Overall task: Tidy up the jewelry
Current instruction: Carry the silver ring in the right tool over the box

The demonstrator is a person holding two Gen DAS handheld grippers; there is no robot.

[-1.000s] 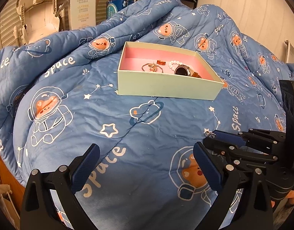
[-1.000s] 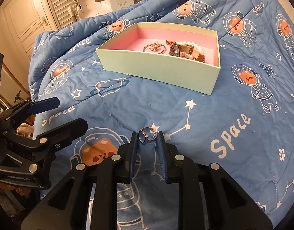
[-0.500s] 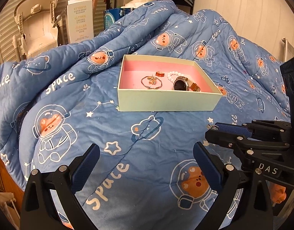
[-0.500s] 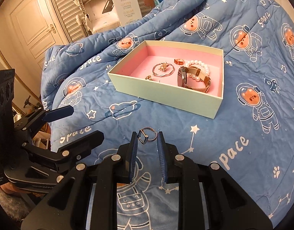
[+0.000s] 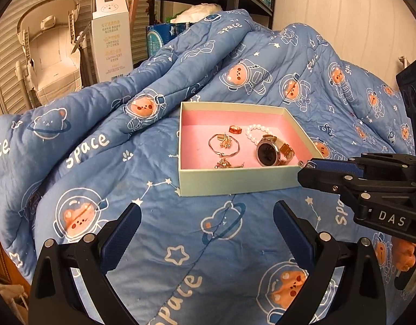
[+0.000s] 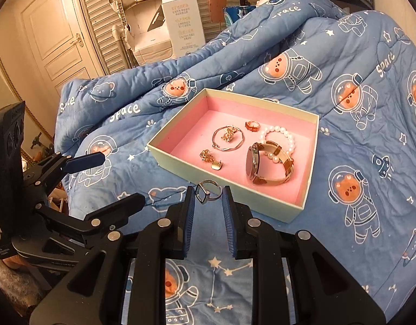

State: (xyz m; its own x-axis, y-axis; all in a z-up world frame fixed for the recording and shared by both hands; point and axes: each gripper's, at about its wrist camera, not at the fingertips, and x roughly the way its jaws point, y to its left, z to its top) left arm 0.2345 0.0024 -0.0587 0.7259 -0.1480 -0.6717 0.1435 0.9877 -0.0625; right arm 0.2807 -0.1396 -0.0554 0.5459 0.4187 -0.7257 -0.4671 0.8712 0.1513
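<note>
A: Silver was what you had in your right gripper (image 6: 208, 197): a thin silver ring with a square face (image 6: 206, 191), nipped at the very tips of the blue ribbed pads, the jaws drawn in close on it. You had it just short of the near wall of the pale green cardboard box with the pink lining (image 6: 229, 187).

B: Why so far out on the tips?

A: My guess is that a ring that slight offered no other hold, and a tip grip kept it in view of your own camera. It also looked like the easiest way to let it fall cleanly once over the box.

B: And the box itself?

A: It sat on the blue quilt printed with astronaut bears (image 6: 357, 216), open side up. Inside it lay a gold bangle (image 6: 228, 138), a small orange-gold ring (image 6: 252, 126) at the far side, a white pearl bracelet (image 6: 278, 138), a dark-faced wristwatch with a tan strap (image 6: 267, 166) and two small gold pieces by the near wall.

B: And your left gripper (image 5: 206, 230)?

A: You had it spread wide and empty, on the near side of the box, probably just kept clear.
</note>
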